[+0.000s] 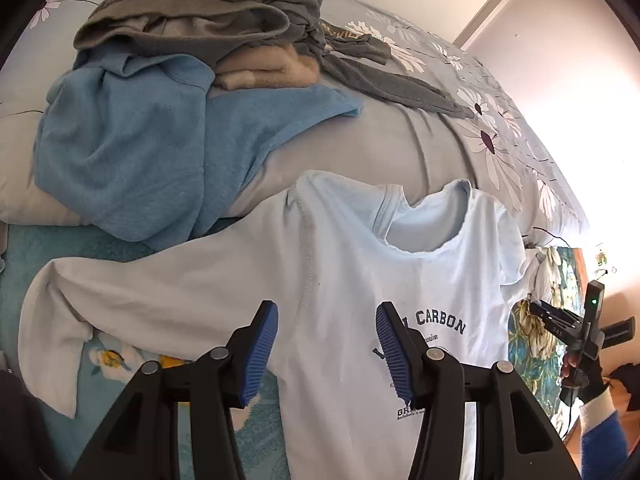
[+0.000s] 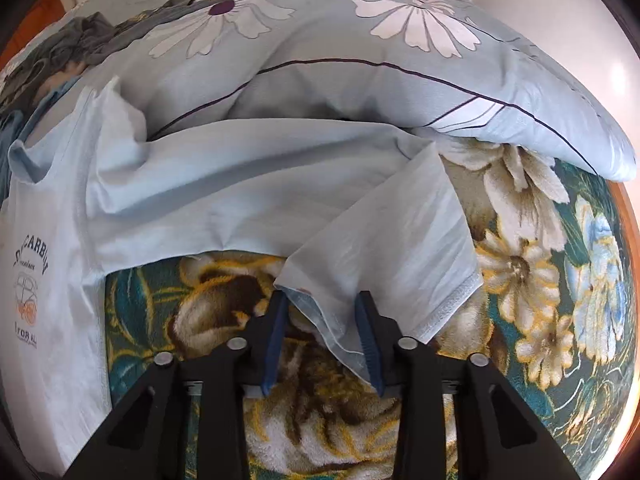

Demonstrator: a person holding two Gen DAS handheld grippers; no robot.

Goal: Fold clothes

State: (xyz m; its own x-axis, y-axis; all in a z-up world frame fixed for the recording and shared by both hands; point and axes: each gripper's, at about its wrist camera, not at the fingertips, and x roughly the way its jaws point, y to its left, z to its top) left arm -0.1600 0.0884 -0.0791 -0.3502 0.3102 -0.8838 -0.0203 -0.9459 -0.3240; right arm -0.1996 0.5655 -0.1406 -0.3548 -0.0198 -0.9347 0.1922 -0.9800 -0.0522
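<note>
1. Left wrist view: left gripper (image 1: 326, 344) jaws apart w/ nothing clamped, blue pads above the pale blue T-shirt (image 1: 360, 264), which lies chest-up w/ "CARBON" print, collar at 12 o'clock from the jaws, one long sleeve (image 1: 120, 300) stretching to 9 o'clock.
2. Surface: bed w/ a teal floral blanket (image 1: 532, 344) under the shirt; grey daisy-print duvet (image 1: 460, 128) bunched at 12–2 o'clock. White wall (image 1: 560, 60) at 2 o'clock.
3. Around: heap of clothes at 10–11 o'clock: blue top (image 1: 132, 148), grey garment (image 1: 200, 12), beige piece (image 1: 272, 68). Right gripper (image 1: 576, 320) at 3 o'clock, held in a gloved hand (image 1: 588, 376).
4. Right wrist view: right gripper (image 2: 322, 340) jaws part-closed around the shirt's other sleeve (image 2: 384, 248); cuff sits between the pads, but can't tell if they pinch it. Shirt body (image 2: 48, 280) at 9 o'clock.
5. Duvet (image 2: 320, 48) mounds at 12 o'clock over the sleeve's top edge; blanket (image 2: 528, 272) below.
</note>
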